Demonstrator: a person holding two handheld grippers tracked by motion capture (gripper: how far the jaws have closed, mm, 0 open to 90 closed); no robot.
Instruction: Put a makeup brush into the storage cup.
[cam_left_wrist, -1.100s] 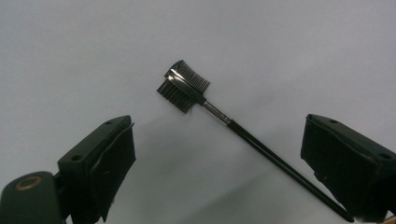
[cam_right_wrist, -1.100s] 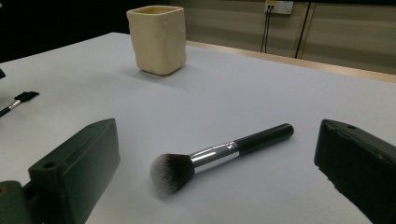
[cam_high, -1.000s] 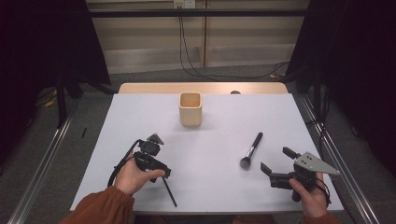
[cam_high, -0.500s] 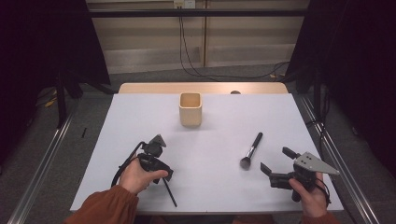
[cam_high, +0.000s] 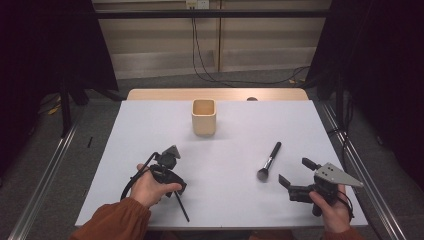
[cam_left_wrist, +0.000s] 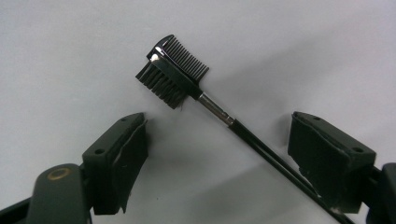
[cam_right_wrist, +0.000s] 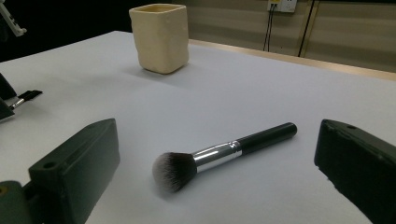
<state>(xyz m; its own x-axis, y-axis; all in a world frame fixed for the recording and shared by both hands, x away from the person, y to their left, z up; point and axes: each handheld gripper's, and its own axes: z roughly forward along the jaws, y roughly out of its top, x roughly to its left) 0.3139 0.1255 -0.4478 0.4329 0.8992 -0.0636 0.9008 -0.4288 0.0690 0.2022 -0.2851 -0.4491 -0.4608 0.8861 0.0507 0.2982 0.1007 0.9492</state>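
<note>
A black brow comb-and-brush (cam_left_wrist: 173, 70) lies flat on the white table (cam_high: 235, 200); its thin handle (cam_high: 183, 207) pokes out toward the front edge. My left gripper (cam_high: 172, 182) points down over it, open. Its jaws have just been closing a little, and the handle runs between them (cam_left_wrist: 217, 121) close to the right jaw, with no pad pressing on it. A black-handled powder brush (cam_high: 270, 160) lies right of centre. My right gripper (cam_high: 294, 171) rests just behind its bristle end, open (cam_right_wrist: 217, 130), with the powder brush (cam_right_wrist: 219, 154) ahead of the jaws and untouched.
A cream square cup (cam_high: 204, 117) stands upright at the back centre of the table, also seen far off as the cup (cam_right_wrist: 160, 37) in the right gripper view. The table's front edge runs just below both hands. A wooden strip (cam_high: 215, 94) borders the far edge.
My left gripper has shifted slightly to the right and leaned over the comb brush. The right gripper and the powder brush have stayed where they were.
</note>
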